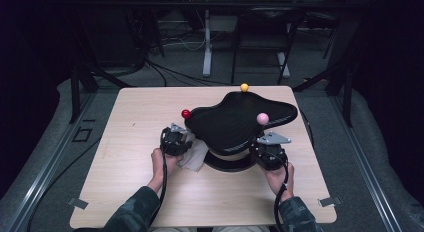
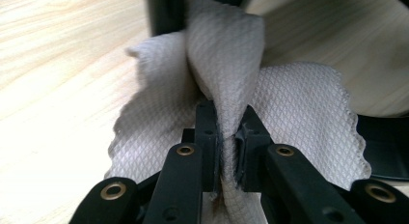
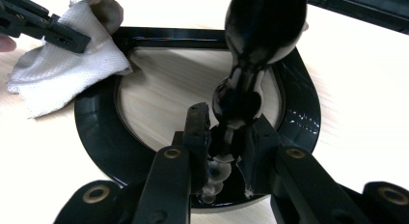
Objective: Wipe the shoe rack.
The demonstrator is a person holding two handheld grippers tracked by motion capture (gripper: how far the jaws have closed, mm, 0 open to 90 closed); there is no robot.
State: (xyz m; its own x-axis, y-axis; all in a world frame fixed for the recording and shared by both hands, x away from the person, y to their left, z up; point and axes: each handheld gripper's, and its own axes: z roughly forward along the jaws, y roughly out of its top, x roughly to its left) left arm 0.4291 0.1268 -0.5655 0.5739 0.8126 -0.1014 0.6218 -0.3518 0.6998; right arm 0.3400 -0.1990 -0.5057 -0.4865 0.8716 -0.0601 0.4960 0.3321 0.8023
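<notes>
cloth [image 2: 226, 55] pinched, stand stem [image 3: 241, 89] gripped, top cut off

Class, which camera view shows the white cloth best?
The left gripper view: the white cloth sits close up, pinched in the left claw. The right gripper view shows it smaller; the high view, a pale patch.

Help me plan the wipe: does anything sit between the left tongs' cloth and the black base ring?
Nothing visible does: the cloth, pinched in the left tongs, already overlaps the base ring at its rim.
</notes>
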